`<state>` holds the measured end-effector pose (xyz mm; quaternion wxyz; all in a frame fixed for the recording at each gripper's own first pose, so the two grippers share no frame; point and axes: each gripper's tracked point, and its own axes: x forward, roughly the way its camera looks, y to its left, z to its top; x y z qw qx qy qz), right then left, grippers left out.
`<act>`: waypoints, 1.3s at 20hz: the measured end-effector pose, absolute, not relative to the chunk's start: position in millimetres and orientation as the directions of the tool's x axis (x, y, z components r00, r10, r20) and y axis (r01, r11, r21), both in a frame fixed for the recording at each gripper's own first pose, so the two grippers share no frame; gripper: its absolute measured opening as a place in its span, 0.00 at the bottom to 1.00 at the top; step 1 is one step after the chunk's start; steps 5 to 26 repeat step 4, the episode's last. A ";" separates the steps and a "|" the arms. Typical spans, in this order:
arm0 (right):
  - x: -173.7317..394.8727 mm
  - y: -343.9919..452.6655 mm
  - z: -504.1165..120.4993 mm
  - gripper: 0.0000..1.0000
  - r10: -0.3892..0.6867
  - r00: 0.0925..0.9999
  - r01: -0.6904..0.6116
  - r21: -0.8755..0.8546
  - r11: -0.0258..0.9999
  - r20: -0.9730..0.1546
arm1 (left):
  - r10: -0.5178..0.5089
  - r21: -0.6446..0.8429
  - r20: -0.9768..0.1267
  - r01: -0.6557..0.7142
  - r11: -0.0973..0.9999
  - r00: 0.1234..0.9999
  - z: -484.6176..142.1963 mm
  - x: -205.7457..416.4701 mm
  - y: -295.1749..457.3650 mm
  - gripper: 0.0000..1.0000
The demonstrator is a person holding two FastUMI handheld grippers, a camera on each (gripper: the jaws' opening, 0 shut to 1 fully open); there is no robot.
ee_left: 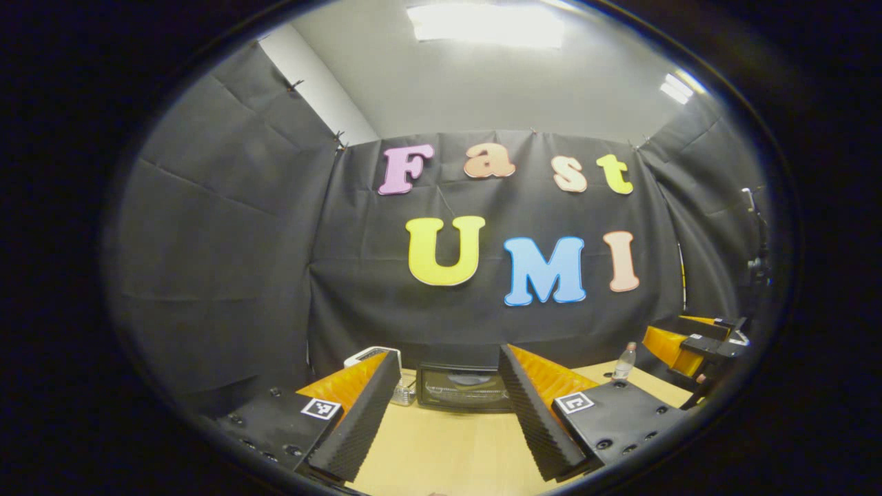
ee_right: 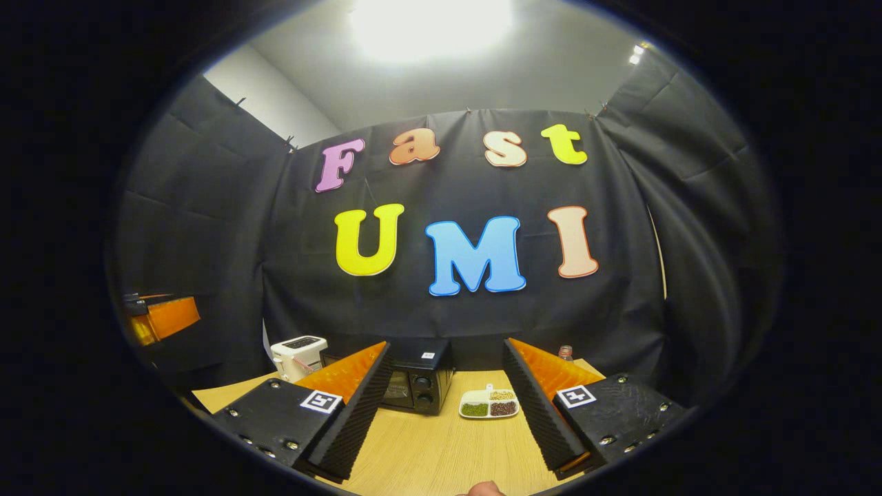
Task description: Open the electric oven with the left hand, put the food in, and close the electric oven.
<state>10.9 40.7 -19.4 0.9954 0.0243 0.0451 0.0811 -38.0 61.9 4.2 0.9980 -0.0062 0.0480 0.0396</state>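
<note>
Left hand-held gripper [ee_left: 448, 406] faces electric oven [ee_left: 460, 388] beyond

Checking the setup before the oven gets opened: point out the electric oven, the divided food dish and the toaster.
electric oven [ee_right: 417, 386]: right gripper view, on its front control panel by the knobs.
divided food dish [ee_right: 489, 406]: right gripper view, on the middle of the white tray.
toaster [ee_right: 298, 355]: right gripper view, on its white side.

One black electric oven [ee_right: 417, 383]; left of it, one white toaster [ee_right: 298, 356]; right of it, one white three-compartment food dish [ee_right: 490, 405] and one clear plastic bottle [ee_left: 624, 362].
</note>
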 end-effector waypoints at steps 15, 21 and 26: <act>11.3 53.8 -19.3 0.98 0.171 0.982 -0.166 0.061 0.984 -0.086 | 0.074 -0.024 -0.104 -0.077 0.997 0.992 -4.0 -40.1 68.0 1.00; 11.3 53.8 -19.3 0.98 0.171 0.982 -0.166 0.061 0.984 -0.086 | 0.074 -0.024 -0.104 -0.077 0.997 0.992 -4.0 -40.1 68.0 1.00; 11.3 53.8 -19.3 0.98 0.171 0.982 -0.166 0.061 0.984 -0.086 | 0.074 -0.024 -0.104 -0.077 0.997 0.992 -4.0 -40.1 68.0 1.00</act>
